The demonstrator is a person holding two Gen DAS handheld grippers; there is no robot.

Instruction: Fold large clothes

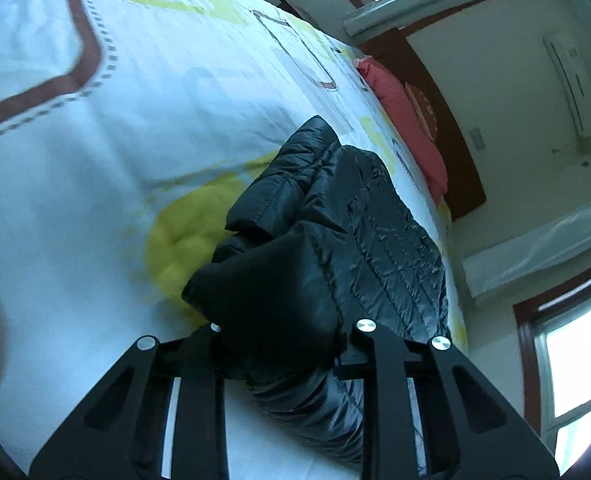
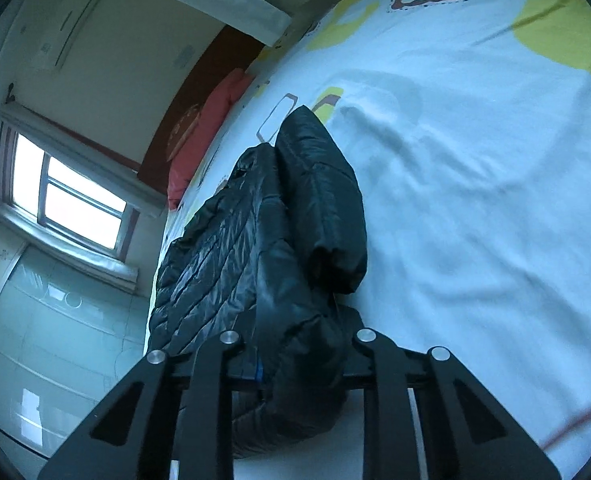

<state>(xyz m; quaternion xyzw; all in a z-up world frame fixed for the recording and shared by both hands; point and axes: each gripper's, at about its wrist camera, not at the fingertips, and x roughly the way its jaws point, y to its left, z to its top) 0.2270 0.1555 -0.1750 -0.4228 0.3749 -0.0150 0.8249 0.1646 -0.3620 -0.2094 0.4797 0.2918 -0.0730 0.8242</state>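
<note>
Black gripper linkages fill the bottom of both wrist views. Between the left gripper (image 1: 283, 344) arms sits a thick fold of a black quilted puffer jacket (image 1: 335, 216), and the jaws stand narrow, pressed on that padded fabric. The right gripper (image 2: 295, 354) is likewise narrow and clamped on a bunched edge of the same jacket (image 2: 263, 248).

That jacket is glossy, stitched in slanted channels, with one sleeve doubled over its body. It lies on a bed under a white bedsheet (image 1: 143, 128) printed with yellow-green patches and brown outlined shapes.

Left view: the garment lies near the bed's right edge, with wide open sheet to its left. Right view: the jacket lies along the bed's left edge, open sheet spreading right.

Both views show a red pillow (image 1: 407, 128) by a dark headboard, a wall air conditioner (image 1: 575, 84) and windows. Only the right view shows a pale glossy floor (image 2: 55, 340) below the bed edge.
</note>
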